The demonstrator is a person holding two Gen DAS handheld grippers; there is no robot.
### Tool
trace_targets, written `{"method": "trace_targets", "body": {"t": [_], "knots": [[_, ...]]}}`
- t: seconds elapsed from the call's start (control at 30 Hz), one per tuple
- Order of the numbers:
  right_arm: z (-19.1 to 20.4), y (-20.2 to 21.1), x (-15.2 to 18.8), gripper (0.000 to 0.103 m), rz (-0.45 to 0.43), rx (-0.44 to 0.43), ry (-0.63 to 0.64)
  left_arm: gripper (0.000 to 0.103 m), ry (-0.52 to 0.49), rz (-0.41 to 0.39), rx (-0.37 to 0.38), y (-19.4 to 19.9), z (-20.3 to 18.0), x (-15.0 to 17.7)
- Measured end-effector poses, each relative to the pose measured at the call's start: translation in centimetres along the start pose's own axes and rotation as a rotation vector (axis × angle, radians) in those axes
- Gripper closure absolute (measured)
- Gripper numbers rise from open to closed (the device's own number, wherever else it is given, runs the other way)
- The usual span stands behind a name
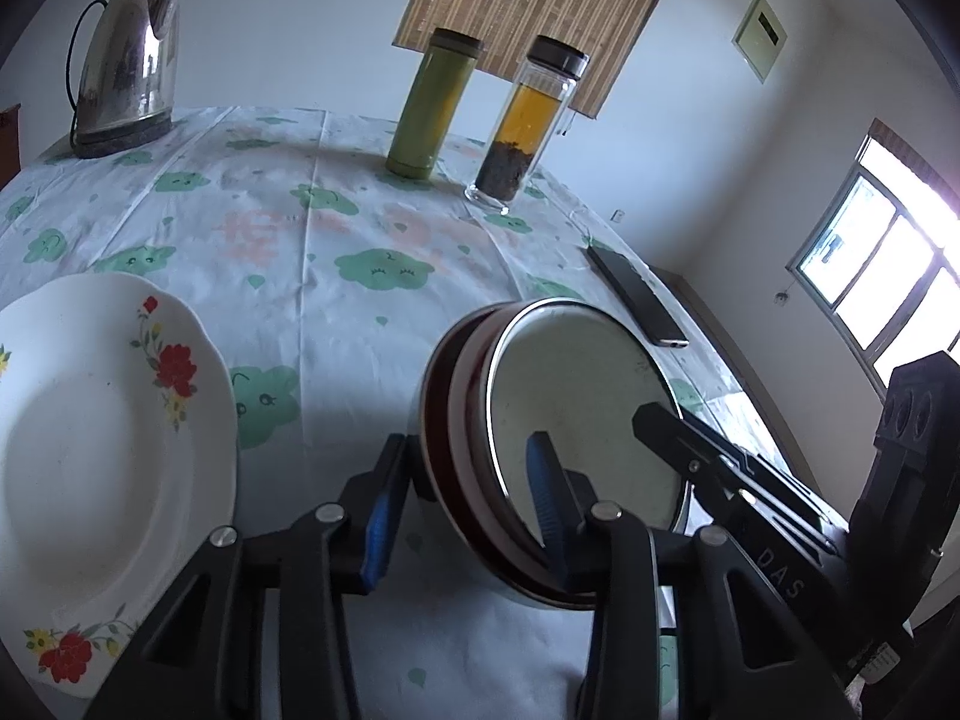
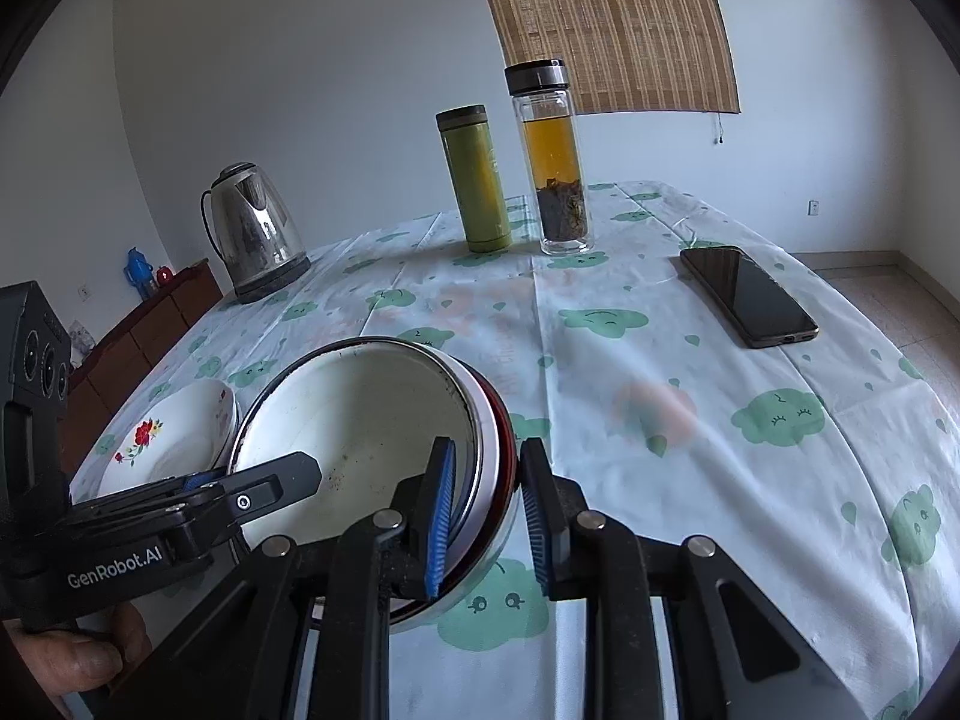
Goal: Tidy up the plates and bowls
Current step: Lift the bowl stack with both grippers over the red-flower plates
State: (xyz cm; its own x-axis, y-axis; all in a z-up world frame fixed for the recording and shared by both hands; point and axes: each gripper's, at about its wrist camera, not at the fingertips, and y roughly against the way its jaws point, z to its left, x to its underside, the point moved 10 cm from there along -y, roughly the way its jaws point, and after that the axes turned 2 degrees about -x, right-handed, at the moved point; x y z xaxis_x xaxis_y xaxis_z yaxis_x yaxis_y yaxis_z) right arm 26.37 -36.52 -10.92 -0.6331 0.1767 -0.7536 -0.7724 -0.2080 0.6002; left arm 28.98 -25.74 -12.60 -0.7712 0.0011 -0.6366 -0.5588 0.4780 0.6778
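Your bowl [image 2: 360,420] sits on the bench [image 2: 690,420] near its front edge, holding nothing but your fingers. Left gripper [image 1: 462,504] straddles its left rim, 1 of its fingers [image 1: 543,480] inside, 1 outside. Right gripper [image 2: 489,516] straddles the right rim the same way. Plate [image 1: 102,438] lies just left of the bowl. Kettle [image 2: 255,231] stands at the far left. 2 bottles stand at the back: flask [image 2: 477,180] left, glass bottle [image 2: 552,162] just beside it on the right. Phone [image 2: 750,294] lies flat, far right.

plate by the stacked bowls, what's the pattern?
White plate with red and yellow flower sprigs on the rim; clearest in the left wrist view.
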Motion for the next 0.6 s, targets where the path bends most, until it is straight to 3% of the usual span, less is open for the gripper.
{"method": "trace_targets", "body": {"t": [0.6], "knots": [[1.9,0.5,-1.2,0.082,0.021,-0.029,0.033,0.072,0.061,-0.01,-0.004,2.3,1.2,-0.6]]}}
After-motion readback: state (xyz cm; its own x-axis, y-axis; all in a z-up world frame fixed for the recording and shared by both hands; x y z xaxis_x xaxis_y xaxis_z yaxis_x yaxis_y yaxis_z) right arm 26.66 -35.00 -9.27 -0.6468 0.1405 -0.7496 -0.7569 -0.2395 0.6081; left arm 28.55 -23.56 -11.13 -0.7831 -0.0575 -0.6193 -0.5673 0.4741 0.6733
